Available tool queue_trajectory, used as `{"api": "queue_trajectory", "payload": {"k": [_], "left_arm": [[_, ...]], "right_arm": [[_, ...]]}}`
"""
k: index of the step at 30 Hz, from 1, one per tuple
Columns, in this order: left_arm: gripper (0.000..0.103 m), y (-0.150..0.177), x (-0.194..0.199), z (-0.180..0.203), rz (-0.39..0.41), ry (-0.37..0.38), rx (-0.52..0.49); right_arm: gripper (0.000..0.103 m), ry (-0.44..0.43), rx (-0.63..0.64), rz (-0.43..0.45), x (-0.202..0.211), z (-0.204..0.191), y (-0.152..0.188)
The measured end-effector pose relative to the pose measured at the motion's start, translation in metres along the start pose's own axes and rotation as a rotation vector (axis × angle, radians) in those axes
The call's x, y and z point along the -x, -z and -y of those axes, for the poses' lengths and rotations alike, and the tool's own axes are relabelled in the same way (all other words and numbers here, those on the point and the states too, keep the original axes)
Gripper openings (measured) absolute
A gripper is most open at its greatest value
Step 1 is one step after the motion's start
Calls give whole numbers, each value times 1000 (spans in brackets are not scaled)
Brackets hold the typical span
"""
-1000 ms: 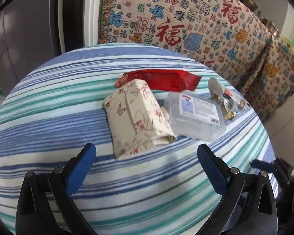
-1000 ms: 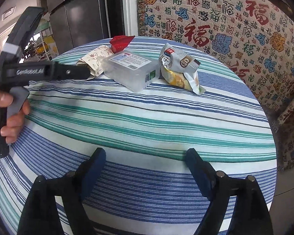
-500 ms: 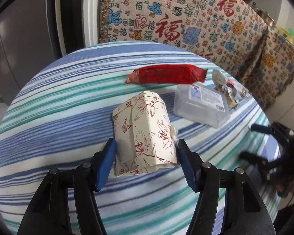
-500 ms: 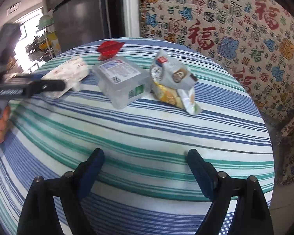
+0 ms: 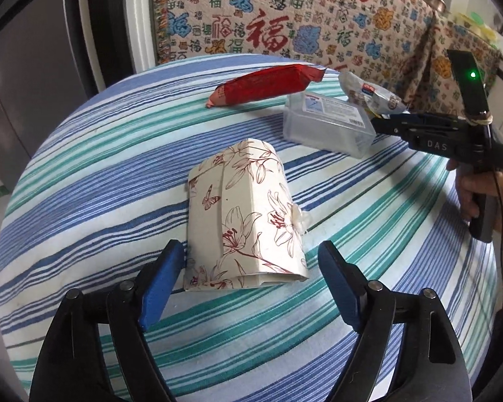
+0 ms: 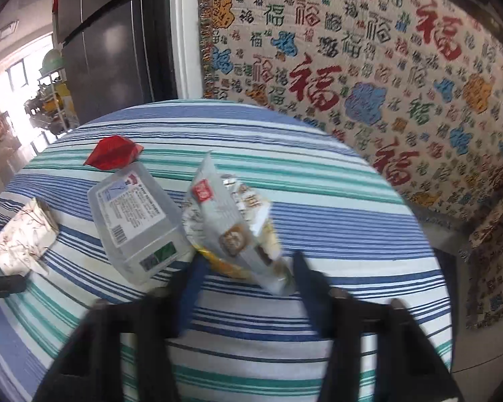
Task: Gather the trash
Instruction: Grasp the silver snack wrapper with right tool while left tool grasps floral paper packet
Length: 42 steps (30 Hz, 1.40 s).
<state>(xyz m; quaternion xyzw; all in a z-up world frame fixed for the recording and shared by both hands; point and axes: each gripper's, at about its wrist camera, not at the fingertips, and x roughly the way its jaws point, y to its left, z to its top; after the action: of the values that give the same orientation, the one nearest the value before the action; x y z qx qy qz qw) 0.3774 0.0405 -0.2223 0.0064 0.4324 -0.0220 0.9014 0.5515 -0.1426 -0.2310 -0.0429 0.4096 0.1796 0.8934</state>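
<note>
Left gripper (image 5: 251,261): fingers (image 5: 161,284) spread wide, holding nothing; the left pad sat against the near left corner of the floral packet, the right one stood clear of it.
Floral packet (image 5: 246,214): lay flat on the striped tabletop (image 5: 84,207), its near end between the left fingers, running away from them.
Right gripper (image 6: 244,278): blurred, fingers (image 6: 306,278) apart, straddling the near end of the silver snack bag; whether either pad touched it could not be told.
Silver snack bag (image 6: 231,221): crumpled, lying just ahead of the right fingers, its left edge against the clear plastic box.
Clear plastic box (image 6: 135,221): ahead and left of the right fingers, label up.
Red wrapper (image 5: 265,83): farthest out, beyond the box.
Patterned cloth (image 6: 369,67): hung behind the tabletop.
</note>
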Motion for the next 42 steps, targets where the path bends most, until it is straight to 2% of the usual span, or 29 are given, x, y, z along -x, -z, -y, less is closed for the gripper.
{"api": "queue_trajectory", "payload": {"k": [2,5,8,10,11,12,13,14,15,17,18,19,29,34,39,41,42], "left_arm": [[88,1,0,1,6,-8,-5],[90,3,-1,4,6,-24,-15],[94,5,-1,7,10,-36,-8],[98,7,-3,10,14,-58,-10],[99,7,-5,13,4,-86,-23],[102,7,-7,16,0,-109,-34],[103,7,-7,15,-3,-116,-24],[103,7,-8,14,-5,-114,-3],[103,6,-9,13,-4,-124,7],[103,4,-10,12,-4,-132,21],[103,3,-10,12,-4,-135,25],[103,3,-11,12,-5,-136,26],[103,3,-10,12,-6,-136,27],[103,3,-10,12,-6,-136,27],[102,2,-8,12,-11,-124,21],[102,0,-3,10,5,-84,38],[102,-2,3,9,27,-54,48]], "right_arm": [[26,-21,-43,7,5,5,4],[25,-76,-114,-33,20,10,16],[25,-232,-218,-89,48,12,39],[25,-301,-271,-130,64,11,60],[27,-284,-259,-133,70,7,70],[31,-218,-206,-126,76,0,77],[39,-143,-142,-109,79,-7,82],[66,-72,-88,-93,80,-14,87],[80,-23,-49,-88,78,-19,91],[80,16,20,-106,70,-28,99],[79,18,25,-67,73,-30,99],[79,16,30,-86,71,-31,98],[86,-13,29,-77,62,-34,84],[86,0,37,-109,61,-37,78],[86,22,115,-46,80,-50,73],[84,22,122,-17,88,-52,69],[67,14,130,6,91,-51,67]]}}
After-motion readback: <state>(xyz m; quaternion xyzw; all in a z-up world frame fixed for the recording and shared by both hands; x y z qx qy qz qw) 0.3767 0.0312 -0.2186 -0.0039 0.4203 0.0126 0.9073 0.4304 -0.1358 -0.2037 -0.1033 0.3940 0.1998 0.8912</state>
